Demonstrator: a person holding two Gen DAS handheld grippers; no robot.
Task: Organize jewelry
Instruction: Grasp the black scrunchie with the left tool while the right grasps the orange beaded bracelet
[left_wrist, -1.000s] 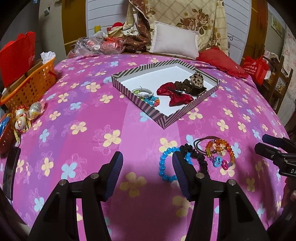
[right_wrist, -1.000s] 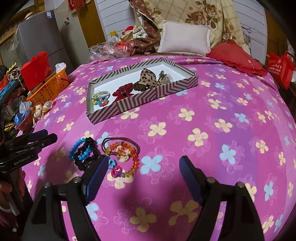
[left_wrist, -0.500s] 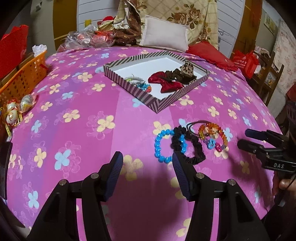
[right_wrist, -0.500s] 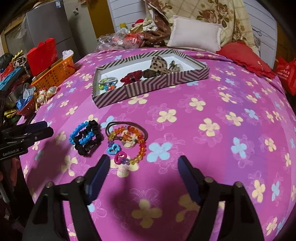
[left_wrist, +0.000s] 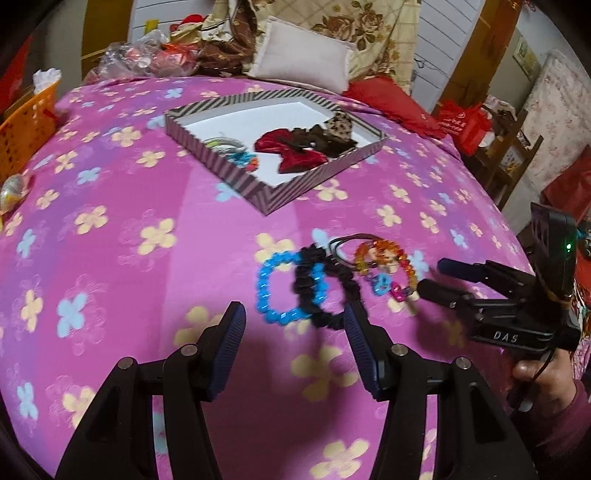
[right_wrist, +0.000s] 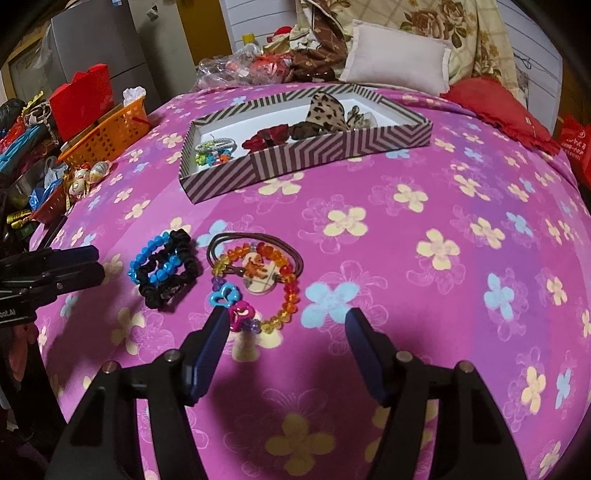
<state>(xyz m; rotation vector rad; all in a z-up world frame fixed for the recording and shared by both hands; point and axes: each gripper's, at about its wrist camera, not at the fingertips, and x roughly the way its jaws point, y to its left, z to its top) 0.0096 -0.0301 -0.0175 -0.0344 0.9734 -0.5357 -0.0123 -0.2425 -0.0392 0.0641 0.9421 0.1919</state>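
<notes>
Loose bracelets and hair ties on the bed, waiting for the striped box

The amber bead bracelet (right_wrist: 275, 284) with heart charms lies between the right tongs (right_wrist: 286, 332), whose jaws have just been closing yet grip nothing; it looks light, slippery and floppy, best pinched across the strand. At its 9 o'clock, the blue bead bracelet (left_wrist: 284, 288) overlaps a soft black scrunchie (left_wrist: 328, 291), just ahead of the left tongs (left_wrist: 295, 332), wide and empty. The box (right_wrist: 295, 162) sits at 12 o'clock, holding bows. The pink floral bedspread (right_wrist: 424, 258) probably gives underfoot; pillows and clutter ring it.
</notes>
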